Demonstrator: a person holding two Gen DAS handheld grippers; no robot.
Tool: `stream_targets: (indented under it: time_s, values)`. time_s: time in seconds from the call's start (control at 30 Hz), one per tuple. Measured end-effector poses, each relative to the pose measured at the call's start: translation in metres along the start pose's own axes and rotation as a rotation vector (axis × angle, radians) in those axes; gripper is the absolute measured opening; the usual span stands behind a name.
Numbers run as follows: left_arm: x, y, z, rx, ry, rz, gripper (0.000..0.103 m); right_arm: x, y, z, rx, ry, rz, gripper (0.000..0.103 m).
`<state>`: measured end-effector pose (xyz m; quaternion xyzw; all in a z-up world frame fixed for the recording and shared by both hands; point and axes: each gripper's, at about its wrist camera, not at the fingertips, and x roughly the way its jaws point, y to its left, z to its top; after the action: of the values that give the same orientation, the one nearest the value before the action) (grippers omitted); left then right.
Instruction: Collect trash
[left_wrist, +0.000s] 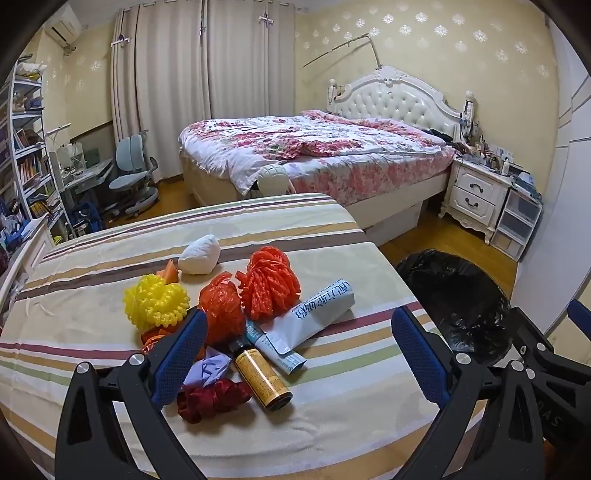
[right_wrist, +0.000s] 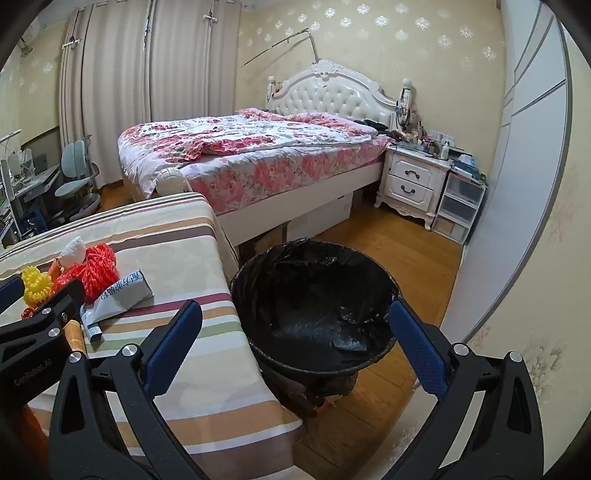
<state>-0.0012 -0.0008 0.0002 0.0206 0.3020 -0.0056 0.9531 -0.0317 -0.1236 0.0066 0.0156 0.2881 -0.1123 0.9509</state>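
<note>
A heap of trash lies on the striped table (left_wrist: 332, 413): yellow foam net (left_wrist: 157, 301), orange plastic bag (left_wrist: 221, 310), orange net (left_wrist: 271, 282), white wad (left_wrist: 199, 254), grey-blue packet (left_wrist: 317, 314), brown bottle (left_wrist: 260, 378), dark red ribbon (left_wrist: 212, 400), lilac wrapper (left_wrist: 207, 369). My left gripper (left_wrist: 299, 325) hovers open above the heap's near side, nothing between its blue pads. To the right of the table stands a bin (right_wrist: 314, 306) lined with a black bag. My right gripper (right_wrist: 295, 317) hangs open over the bin's near rim, empty. The packet (right_wrist: 120, 293) and orange net (right_wrist: 98, 271) show at left in the right wrist view.
A bed (right_wrist: 258, 155) with a flowered quilt fills the back of the room, a white nightstand (right_wrist: 413, 184) and plastic drawers (right_wrist: 458, 210) beside it. A desk, chair (left_wrist: 133, 177) and bookshelf (left_wrist: 29, 162) stand at far left. Wooden floor (right_wrist: 402, 251) lies right of the bin, then a wardrobe wall.
</note>
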Motion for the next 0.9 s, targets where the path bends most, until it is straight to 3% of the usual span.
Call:
stream_targets:
  time_s: [0.03, 0.9]
  values:
    - [0.0008, 0.0035, 0.0004, -0.028, 0.014, -0.026, 0.097, 0.0, -0.0002, 0.0001, 0.001, 0.001, 0.001, 0.099]
    - [-0.0026, 0.0025, -0.0026, -0.016, 0.027, -0.019, 0.097, -0.0005, -0.0045, 0.0002, 0.006, 0.007, 0.0, 0.099]
